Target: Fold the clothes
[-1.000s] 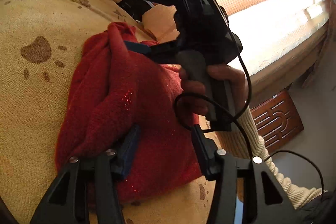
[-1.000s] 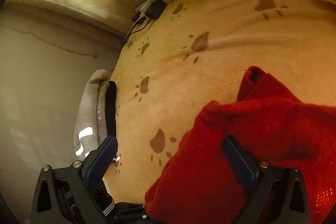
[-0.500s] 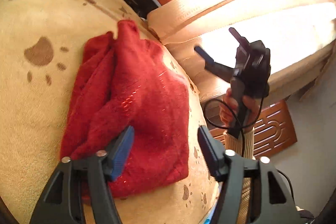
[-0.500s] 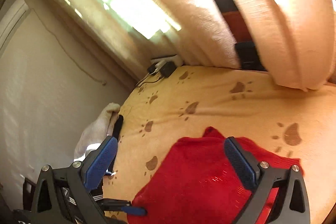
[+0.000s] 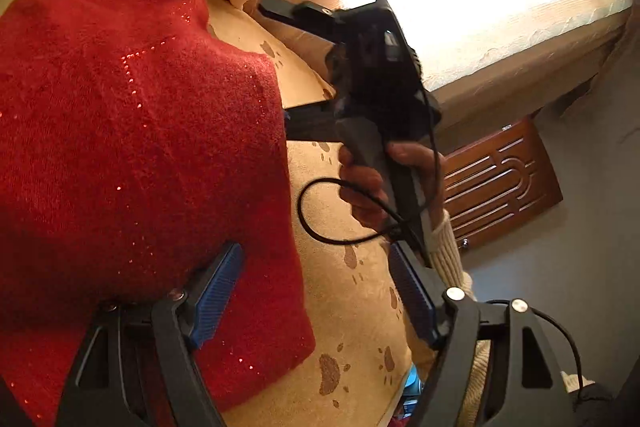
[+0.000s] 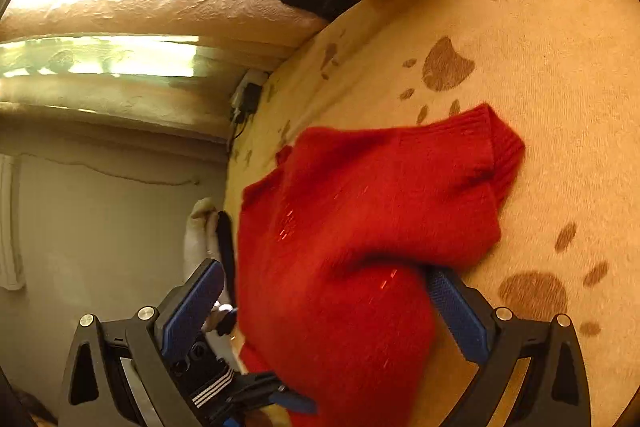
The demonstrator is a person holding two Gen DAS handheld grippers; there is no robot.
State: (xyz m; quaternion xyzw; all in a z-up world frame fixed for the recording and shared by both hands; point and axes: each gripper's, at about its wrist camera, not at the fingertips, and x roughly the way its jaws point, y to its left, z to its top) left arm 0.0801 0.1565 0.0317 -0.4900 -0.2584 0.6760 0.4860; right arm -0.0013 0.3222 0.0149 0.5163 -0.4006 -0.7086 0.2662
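Since half a second ago both claws have dropped back onto the sweater: the right claw, then held up off the bed's edge, now sits low over the cloth, and the left claw has closed in until red knit fills most of its view.

The sweater lies in a bunched, partly doubled heap on the paw-print bed. From the left wrist view it lies to the left and ahead, its straight edge running away from the camera. The left claw stands wide apart, one finger against or under that edge, the other over bare bedding. The right claw is also wide apart; the heap lies between its fingers and covers the root of one, with a ribbed cuff or hem pointing away at the far end. Neither is clamped on anything.

The right claw looks better set, straddling the cloth. Whether this is a fold being pressed flat or a fresh grip being sought, I cannot tell.
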